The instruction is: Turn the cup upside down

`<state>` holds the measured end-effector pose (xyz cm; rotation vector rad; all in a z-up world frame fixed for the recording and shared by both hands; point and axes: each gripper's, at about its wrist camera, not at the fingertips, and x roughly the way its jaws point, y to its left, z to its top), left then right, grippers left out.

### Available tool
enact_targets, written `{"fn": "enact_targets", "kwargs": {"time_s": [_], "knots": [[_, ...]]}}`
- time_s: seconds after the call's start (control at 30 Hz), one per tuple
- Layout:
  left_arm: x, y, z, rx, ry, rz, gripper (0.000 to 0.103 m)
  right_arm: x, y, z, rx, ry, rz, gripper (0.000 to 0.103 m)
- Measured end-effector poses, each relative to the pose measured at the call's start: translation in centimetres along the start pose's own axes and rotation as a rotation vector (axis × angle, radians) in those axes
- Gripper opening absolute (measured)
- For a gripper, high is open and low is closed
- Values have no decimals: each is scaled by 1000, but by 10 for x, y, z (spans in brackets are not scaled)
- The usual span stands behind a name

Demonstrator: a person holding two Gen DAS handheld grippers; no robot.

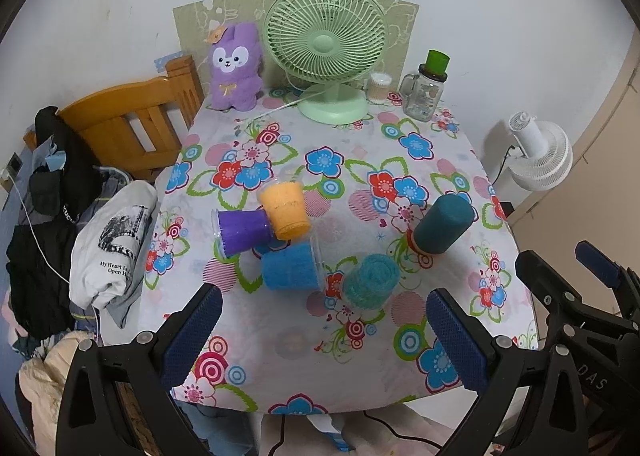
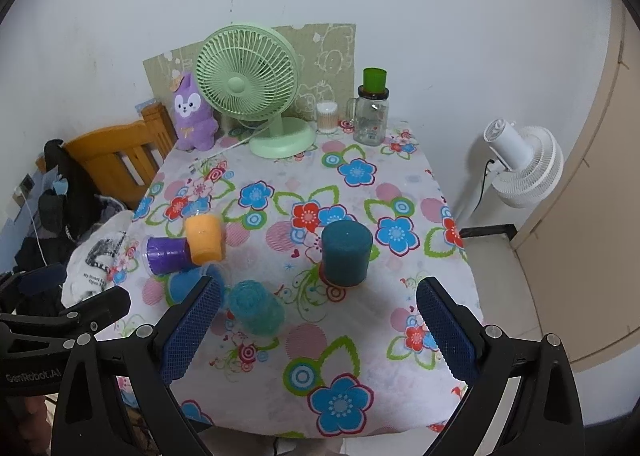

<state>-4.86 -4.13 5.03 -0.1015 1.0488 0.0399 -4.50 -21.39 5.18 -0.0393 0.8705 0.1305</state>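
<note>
The desk [image 1: 460,160], covered in a flowered cloth, lies ahead of both tools. Beyond its far edge, well past the tools, a green desk fan [image 1: 326,44] stands against the wall, with a purple plush rabbit [image 1: 234,66] to its left and a clear glass mug jar [image 1: 424,90] with a green lid to its right; a small tub of cotton swabs [image 1: 379,86] sits between fan and jar. Off the desk to the right stands a white floor fan [image 2: 524,164]. To the left are a wooden chair [image 1: 128,124] and a pile of clothes, among them a white T-shirt [image 1: 110,248] whose print reads "My Heart Is" and "Open", the rest hidden in folds.

The left tool [image 1: 324,340] is released, its blue-padded fingers spread wide with nothing between them. The right tool [image 2: 320,332] is likewise spread and holds nothing. "GenRobot.AI" is printed on the left tool's body in the right wrist view; the letters "DAS" show on the right tool in the left wrist view.

Five cups sit on the desk ahead of the tools. The dark teal cup [image 2: 346,254] stands base up, straight ahead of the right tool. The light teal cup [image 1: 372,282] lies just ahead of the left tool, between its fingers in view. Left of it the blue cup [image 1: 290,268] lies on its side, touching the orange cup [image 1: 285,210] and the purple cup [image 1: 244,232], also on its side.
</note>
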Motion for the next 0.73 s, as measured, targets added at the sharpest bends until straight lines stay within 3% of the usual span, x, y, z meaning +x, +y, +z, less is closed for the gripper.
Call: {"fn": "enact_targets", "kwargs": {"time_s": [0.43, 0.73], "knots": [[9, -6, 4, -44, 1, 34, 103, 20, -8, 16, -59, 19, 41, 99], [24, 3, 7, -59, 43, 38, 103, 36, -1, 21, -79, 65, 52, 99]]}}
